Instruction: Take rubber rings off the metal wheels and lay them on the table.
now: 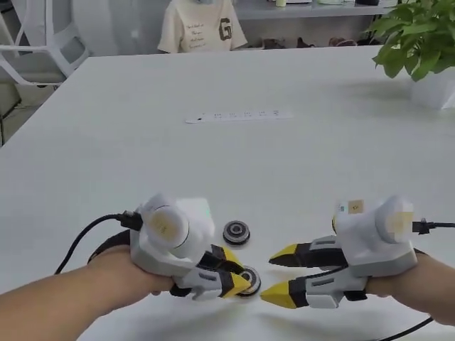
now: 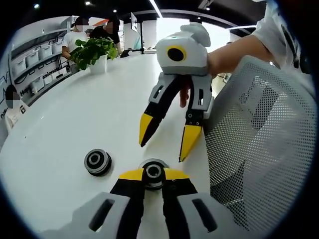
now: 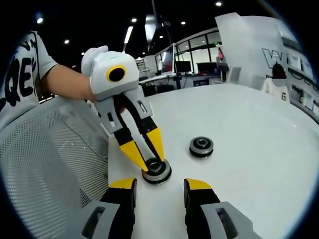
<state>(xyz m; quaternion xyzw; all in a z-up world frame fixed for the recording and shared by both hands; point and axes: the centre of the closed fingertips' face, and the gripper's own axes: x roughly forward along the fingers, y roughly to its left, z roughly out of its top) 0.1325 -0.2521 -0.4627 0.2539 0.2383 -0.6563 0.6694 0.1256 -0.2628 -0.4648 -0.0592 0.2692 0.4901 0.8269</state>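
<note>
Smooth white table (image 1: 298, 170), round wheel (image 3: 158, 174) (black-rimmed)

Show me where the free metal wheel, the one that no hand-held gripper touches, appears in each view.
Head view: the free wheel lies near the centre, in the lower half.
Left gripper view: lower left.
Right gripper view: right of centre.
Shared landmark: the other wheel, at the tips of the left hand-held gripper.
</note>
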